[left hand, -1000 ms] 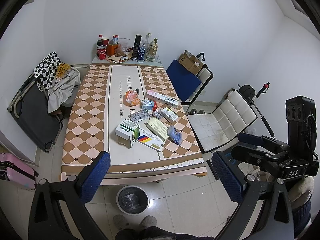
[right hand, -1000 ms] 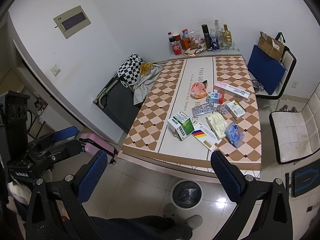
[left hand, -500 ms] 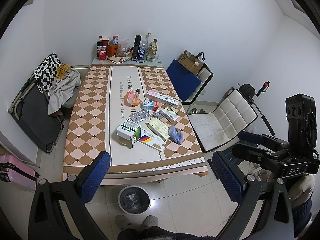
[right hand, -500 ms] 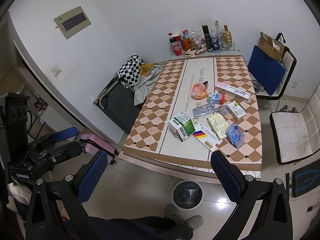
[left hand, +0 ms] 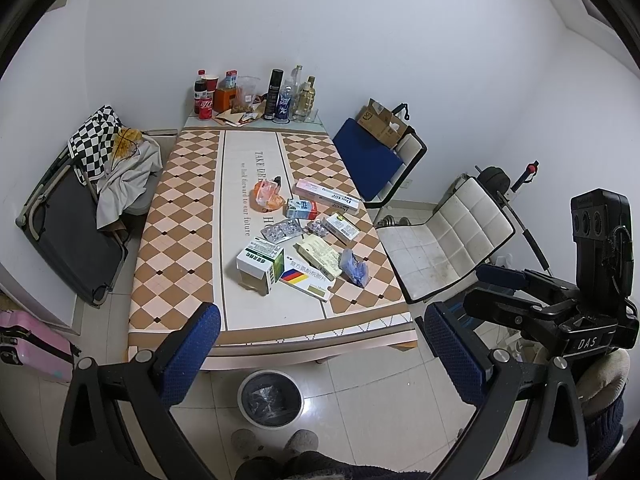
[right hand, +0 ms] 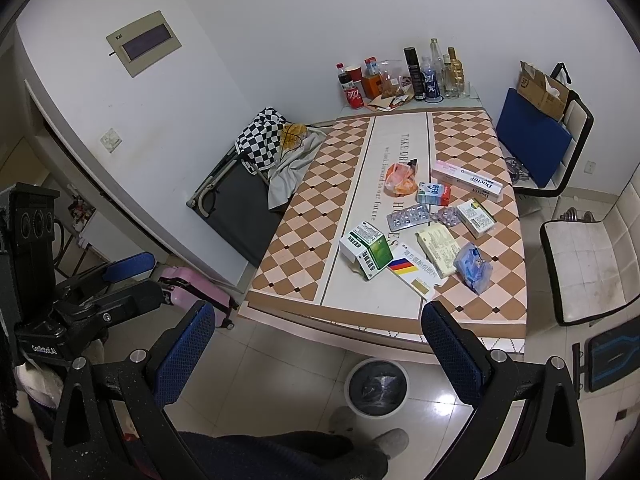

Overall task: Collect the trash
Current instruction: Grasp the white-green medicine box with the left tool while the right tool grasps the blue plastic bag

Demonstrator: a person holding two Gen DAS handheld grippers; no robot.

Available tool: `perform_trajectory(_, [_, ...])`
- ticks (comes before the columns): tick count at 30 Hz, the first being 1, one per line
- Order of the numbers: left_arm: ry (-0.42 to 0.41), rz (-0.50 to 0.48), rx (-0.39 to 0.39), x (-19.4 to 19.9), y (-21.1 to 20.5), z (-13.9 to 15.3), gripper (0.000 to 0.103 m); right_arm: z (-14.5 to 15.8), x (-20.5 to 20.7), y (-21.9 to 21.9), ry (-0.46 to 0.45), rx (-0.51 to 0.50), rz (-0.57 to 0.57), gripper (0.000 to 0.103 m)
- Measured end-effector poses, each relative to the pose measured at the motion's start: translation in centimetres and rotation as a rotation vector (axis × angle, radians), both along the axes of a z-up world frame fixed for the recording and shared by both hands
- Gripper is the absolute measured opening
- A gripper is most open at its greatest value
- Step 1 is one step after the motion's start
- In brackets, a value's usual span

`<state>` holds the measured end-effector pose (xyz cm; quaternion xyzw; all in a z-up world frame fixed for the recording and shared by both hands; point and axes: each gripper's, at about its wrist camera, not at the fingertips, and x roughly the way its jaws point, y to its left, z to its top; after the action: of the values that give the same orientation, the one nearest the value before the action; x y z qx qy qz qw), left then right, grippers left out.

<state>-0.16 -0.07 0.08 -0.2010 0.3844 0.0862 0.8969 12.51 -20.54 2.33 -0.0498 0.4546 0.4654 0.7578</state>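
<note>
Both views have drifted slightly back from the bench (left hand: pixel 176 280) over the last second, the litter sitting a little lower in frame. Left tool (left hand: pixel 320 344) and right tool (right hand: pixel 318 340) hang wide apart and empty above the near edge, over open floor. Trash lies right of centre: green box (left hand: pixel 260 266), blister pack (left hand: pixel 281 230), blue wrapper (left hand: pixel 354 269). Below the near edge stands the waste bin (left hand: pixel 270 382), black-lined, its contents unclear.

Pink suitcase (right hand: pixel 196 292) beside folded cot (right hand: pixel 236 200)
</note>
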Motion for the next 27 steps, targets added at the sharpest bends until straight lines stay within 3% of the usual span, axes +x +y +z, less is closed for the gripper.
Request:
perform_trajectory(9, [0.003,-0.004,-0.002,-0.1,-0.6,-0.2,0.103,-0.8,-0.4,0.5,0.011,0.011,-0.026,0.103])
perform_trajectory(15, [0.070,0.053,0.049,1.9,1.1,-3.0,0.103,-3.2,0.6,1.0,0.038,0.001,-0.217,0.103])
perform_trajectory(18, [0.138,0.134,0.099,4.5,2.7,-5.7,0.103,-5.8,3.0,1.2,0.061,-0.044,-0.313,0.103])
perform_trajectory(22, [0.229,0.212,0.086,8.4,5.3,-9.8,0.103,-10.6,7.9,1.5,0.111,-0.138,-0.382,0.103])
perform_trajectory(24, [0.272,0.207,0.122,10.9,5.8,-12.2,0.103,-13.4,10.9,1.9,0.124,-0.200,-0.375,0.103])
perform_trajectory(27, [0.365,0.117,0.196,15.5,6.2,-16.2,0.103,-18.5,15.7,2.9,0.151,-0.306,-0.335,0.103])
